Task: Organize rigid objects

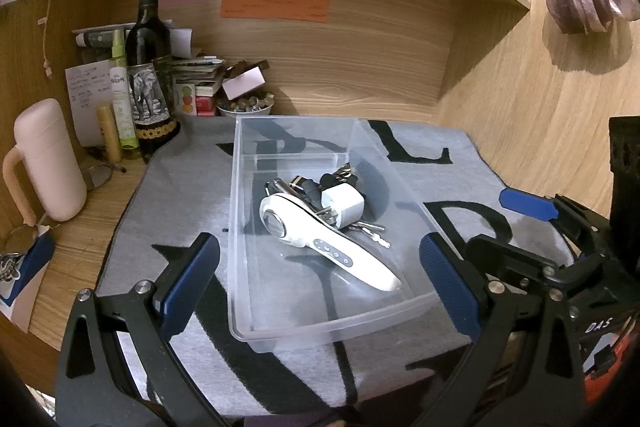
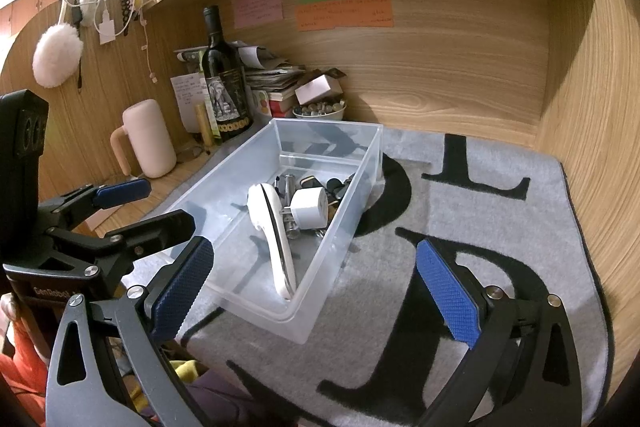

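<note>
Right, we see both the left gripper (image 1: 320, 275) and right gripper (image 2: 316, 287) spread wide and empty near the clear bin (image 1: 240, 235) holding the white handheld device (image 1: 316, 235), charger (image 1: 344, 205) and keys (image 1: 370, 229); a careless reach could snag its thin wall and tip it.

A wooden desk (image 1: 100, 227) carries a grey lettered cloth (image 1: 180, 187), with a clear bin (image 1: 240, 227) on it.

Probably home desk nook — wine bottle (image 1: 150, 67), mug (image 1: 46, 163).
</note>
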A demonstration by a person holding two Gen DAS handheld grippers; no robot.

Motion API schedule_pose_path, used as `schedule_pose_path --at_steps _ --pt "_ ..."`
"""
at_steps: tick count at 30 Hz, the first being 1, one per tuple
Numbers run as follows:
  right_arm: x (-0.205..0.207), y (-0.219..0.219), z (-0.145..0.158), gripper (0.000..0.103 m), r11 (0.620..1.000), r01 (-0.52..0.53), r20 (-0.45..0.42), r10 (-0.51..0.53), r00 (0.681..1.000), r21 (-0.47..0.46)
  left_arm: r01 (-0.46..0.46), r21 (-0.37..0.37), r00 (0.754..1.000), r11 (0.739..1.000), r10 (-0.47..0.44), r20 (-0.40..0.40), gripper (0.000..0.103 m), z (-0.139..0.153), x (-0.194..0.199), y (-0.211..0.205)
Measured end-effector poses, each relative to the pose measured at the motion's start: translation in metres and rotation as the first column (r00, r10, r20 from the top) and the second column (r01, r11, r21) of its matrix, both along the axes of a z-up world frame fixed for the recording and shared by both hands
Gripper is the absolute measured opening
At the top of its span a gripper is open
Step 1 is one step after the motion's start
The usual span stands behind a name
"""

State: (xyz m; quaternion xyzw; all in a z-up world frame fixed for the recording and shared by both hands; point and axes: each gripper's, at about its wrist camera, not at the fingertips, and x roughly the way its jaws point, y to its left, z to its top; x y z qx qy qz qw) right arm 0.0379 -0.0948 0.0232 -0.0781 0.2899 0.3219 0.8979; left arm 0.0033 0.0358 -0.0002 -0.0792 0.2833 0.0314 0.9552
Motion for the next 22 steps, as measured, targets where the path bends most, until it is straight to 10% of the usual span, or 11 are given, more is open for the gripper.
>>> schedule_pose_path --at_steps 22 --pt "0.0028 0.0016 -0.0017 0.102 1.0 0.003 -0.013 -0.003 1.0 0.003 0.002 -0.021 1.0 1.0 -0.002 -0.019 0.101 -0.0045 0.0059 0.0019"
